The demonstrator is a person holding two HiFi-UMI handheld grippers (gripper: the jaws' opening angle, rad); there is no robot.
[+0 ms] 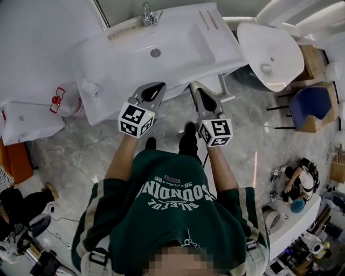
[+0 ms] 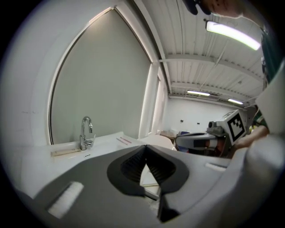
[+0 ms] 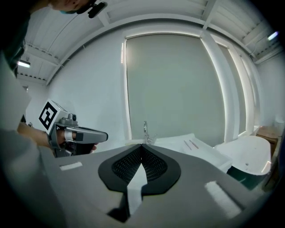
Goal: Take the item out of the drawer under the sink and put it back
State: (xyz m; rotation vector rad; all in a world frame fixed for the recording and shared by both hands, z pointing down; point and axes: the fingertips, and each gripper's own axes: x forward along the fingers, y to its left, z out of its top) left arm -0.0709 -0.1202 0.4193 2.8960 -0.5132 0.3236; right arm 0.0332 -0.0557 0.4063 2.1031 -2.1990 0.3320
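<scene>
White glossy rectangular sink unit (image 1: 178, 40) is sitting just ahead of left gripper (image 1: 161, 85) and right gripper (image 1: 193, 85); the item isn't showing in any view. Both are pointing at it side by side, dark ribbed jaws closed tip to tip, empty. Curved chrome faucet (image 1: 148, 13) is standing beyond them.

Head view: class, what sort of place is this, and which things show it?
Probably a bathroom-fittings showroom or workshop: a white sink with a chrome faucet, a second white basin beside it, and cardboard boxes on the stone-look floor.
</scene>
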